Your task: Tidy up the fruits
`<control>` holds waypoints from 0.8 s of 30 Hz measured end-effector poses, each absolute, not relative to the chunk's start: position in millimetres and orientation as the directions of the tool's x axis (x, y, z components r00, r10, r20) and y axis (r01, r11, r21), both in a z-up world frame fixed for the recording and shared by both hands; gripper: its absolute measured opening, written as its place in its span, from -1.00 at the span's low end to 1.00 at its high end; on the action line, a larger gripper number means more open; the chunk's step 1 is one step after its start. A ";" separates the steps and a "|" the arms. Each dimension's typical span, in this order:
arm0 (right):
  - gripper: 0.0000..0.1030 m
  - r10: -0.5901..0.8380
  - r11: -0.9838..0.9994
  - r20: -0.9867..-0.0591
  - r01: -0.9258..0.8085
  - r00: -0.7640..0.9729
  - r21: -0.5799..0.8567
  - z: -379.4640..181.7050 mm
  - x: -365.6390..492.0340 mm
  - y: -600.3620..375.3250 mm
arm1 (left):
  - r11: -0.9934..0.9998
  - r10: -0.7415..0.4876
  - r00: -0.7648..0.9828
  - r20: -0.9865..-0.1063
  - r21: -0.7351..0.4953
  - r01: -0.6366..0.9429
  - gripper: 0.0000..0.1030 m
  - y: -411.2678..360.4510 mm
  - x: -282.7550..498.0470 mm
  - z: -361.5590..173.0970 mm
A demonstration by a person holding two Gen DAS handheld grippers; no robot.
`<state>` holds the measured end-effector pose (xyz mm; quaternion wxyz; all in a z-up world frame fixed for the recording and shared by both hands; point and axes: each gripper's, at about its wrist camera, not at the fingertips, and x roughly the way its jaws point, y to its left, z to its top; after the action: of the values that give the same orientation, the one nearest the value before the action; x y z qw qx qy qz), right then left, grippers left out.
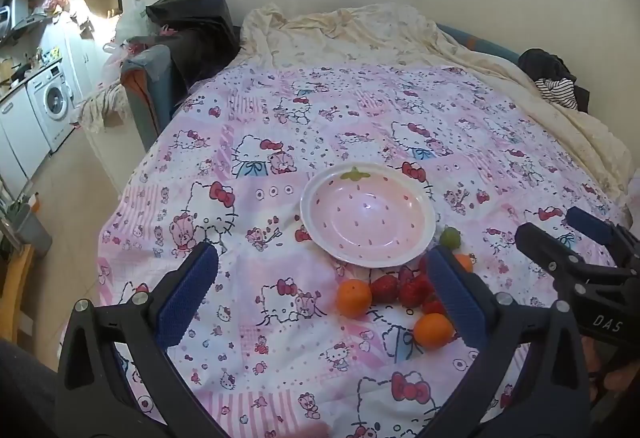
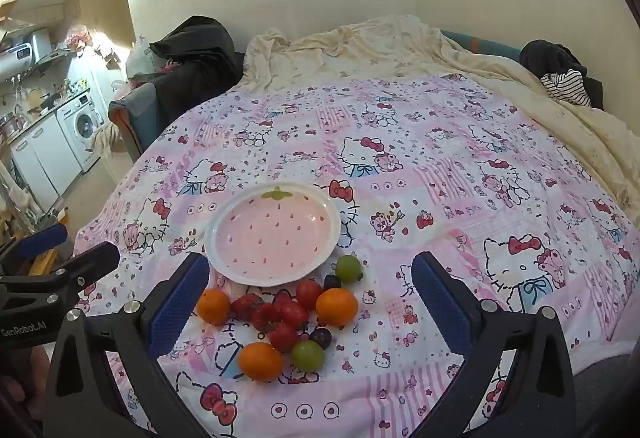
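Jaws of the left gripper (image 1: 320,302) spread wide, holding nothing, hovering above the pink cartoon-cat printed bedspread (image 2: 460,206). Jaws of the right gripper (image 2: 310,302) equally wide and empty, framing the fruit pile from above. Nothing sorted yet: shallow pink strawberry-shaped plate with white rim (image 2: 274,234) bare. All fruit left to move, judging from this. Just beside the plate's near edge, in 1 loose cluster: 3 small round oranges (image 2: 337,306), several red strawberries (image 2: 294,314) touching each other in the middle, 2 green grapes (image 2: 307,355) and 2 dark purple grapes (image 2: 321,337). Fruit glossy, whole, small enough for single picks; round pieces likely to roll on soft bedding.
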<state>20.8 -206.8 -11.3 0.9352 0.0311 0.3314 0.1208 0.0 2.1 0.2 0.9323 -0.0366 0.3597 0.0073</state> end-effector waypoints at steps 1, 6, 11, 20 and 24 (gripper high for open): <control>1.00 0.247 0.969 -0.612 -0.205 0.751 0.138 -11.3 20.8 -206.8 | 0.997 -0.015 0.743 -0.669 -0.068 -0.041 1.00 3.7 0.2 0.2; 1.00 0.245 0.969 -0.618 -0.208 0.747 0.133 -11.1 21.3 -206.3 | 0.999 0.014 0.776 -0.630 -0.024 -0.037 1.00 -2.1 -8.2 0.3; 1.00 0.246 0.969 -0.611 -0.207 0.753 0.136 -10.9 20.4 -207.1 | 0.999 0.012 0.763 -0.646 -0.028 -0.039 1.00 -0.9 -3.4 3.4; 1.00 0.248 0.969 -0.608 -0.208 0.754 0.136 -9.4 19.9 -207.0 | 0.999 0.016 0.767 -0.642 -0.027 -0.043 1.00 -0.2 -4.8 4.7; 1.00 0.248 0.968 -0.608 -0.213 0.754 0.130 -9.5 22.9 -205.6 | 0.999 0.012 0.766 -0.643 -0.031 -0.041 1.00 -0.5 -4.6 5.0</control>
<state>22.9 -205.6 -9.5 0.9361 0.0264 0.3284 0.1229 -4.6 -0.5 5.0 0.9394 -0.0214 0.3418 0.0140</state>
